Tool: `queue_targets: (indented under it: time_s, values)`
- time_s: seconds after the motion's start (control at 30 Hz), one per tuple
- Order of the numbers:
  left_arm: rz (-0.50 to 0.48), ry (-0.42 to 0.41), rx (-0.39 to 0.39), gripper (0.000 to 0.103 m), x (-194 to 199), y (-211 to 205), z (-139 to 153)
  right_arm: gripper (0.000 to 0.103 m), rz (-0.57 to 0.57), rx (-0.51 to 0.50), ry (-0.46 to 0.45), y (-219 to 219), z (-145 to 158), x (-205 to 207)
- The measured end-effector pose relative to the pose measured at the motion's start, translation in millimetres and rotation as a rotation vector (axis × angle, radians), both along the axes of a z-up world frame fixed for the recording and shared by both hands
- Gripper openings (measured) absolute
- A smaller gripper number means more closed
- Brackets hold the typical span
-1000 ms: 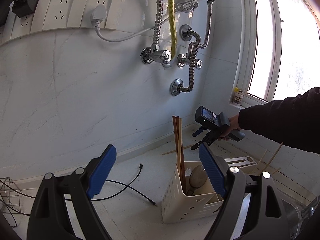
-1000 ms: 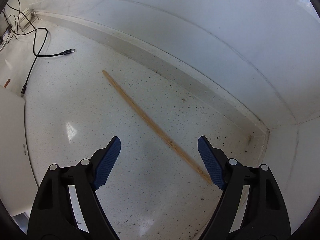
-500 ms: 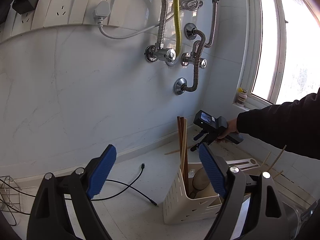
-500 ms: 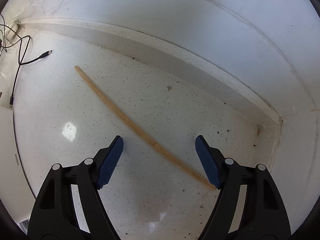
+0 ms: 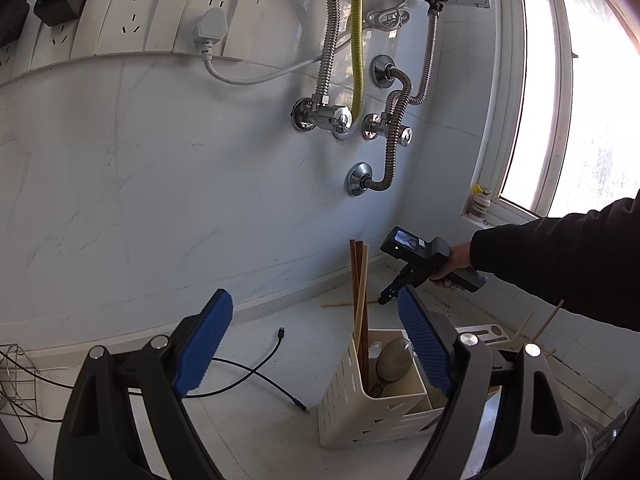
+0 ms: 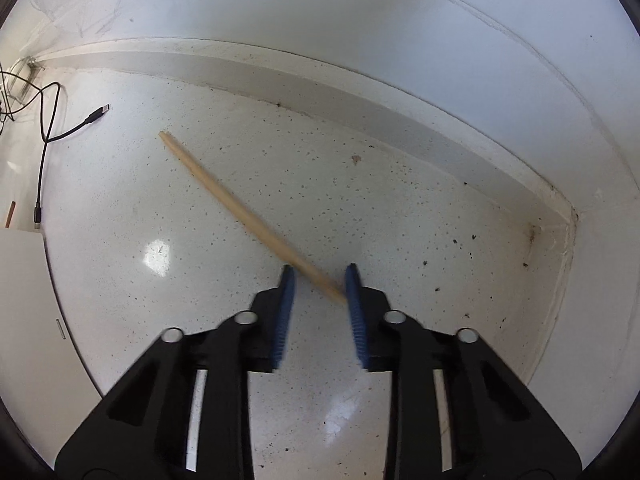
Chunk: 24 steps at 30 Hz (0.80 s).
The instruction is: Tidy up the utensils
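Observation:
A light wooden chopstick lies slantwise on the speckled counter. My right gripper points straight down over its near end. Its jaws are closing, and both blue pads touch the stick between them. In the left wrist view that gripper reaches down behind a cream slotted caddy. The caddy holds upright chopsticks and a metal spoon. My left gripper hovers open and holds nothing, in front of the caddy.
A black cable trails across the counter left of the caddy. Wall sockets and metal hoses hang above. More chopsticks and a white tray lie at right, below a dark sleeve. The wall corner is close.
My right gripper came down over the chopstick's near end and its jaws went from wide to nearly together around it. The left gripper stayed open; its view tilted slightly.

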State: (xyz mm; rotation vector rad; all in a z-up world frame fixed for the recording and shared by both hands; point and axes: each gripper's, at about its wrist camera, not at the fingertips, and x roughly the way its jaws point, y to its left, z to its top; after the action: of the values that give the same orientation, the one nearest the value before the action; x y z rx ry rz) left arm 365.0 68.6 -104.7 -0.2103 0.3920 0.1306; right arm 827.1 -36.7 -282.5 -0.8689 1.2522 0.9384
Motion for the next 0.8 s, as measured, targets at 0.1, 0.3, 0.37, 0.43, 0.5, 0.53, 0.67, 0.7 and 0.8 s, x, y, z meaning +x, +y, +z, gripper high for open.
queue_targets:
  time_s: [0.1,0.3,0.37,0.43,0.5,0.53,0.67,0.7,0.8]
  values:
    - [0.0,-0.008,-0.005,0.083,-3,-1,1,0.011,0.002,-0.042,0.0,2,1,-4]
    - [0.003,-0.011,-0.007,0.083,-8,-3,3,0.009,-0.001,-0.065,0.026,7,1,-13]
    - [0.003,-0.012,-0.006,0.083,-8,-3,3,0.008,0.004,-0.075,0.039,8,1,-16]
    - [0.006,-0.013,-0.007,0.083,-10,-3,4,0.008,0.007,-0.081,0.037,8,2,-19]
    - [0.008,-0.018,-0.012,0.083,-11,-2,4,0.007,0.008,-0.088,0.045,3,1,-21]
    - [0.008,-0.02,-0.013,0.083,-12,-2,5,0.007,0.011,-0.092,0.048,1,0,-24]
    - [0.005,-0.026,-0.015,0.083,-13,-2,7,0.006,0.02,-0.103,0.06,1,1,-30]
    - [0.005,-0.029,-0.016,0.083,-14,-2,7,0.006,0.023,-0.102,0.057,0,1,-32]
    - [0.004,-0.031,-0.018,0.084,-14,-2,7,0.006,0.031,-0.102,0.065,-2,2,-37]
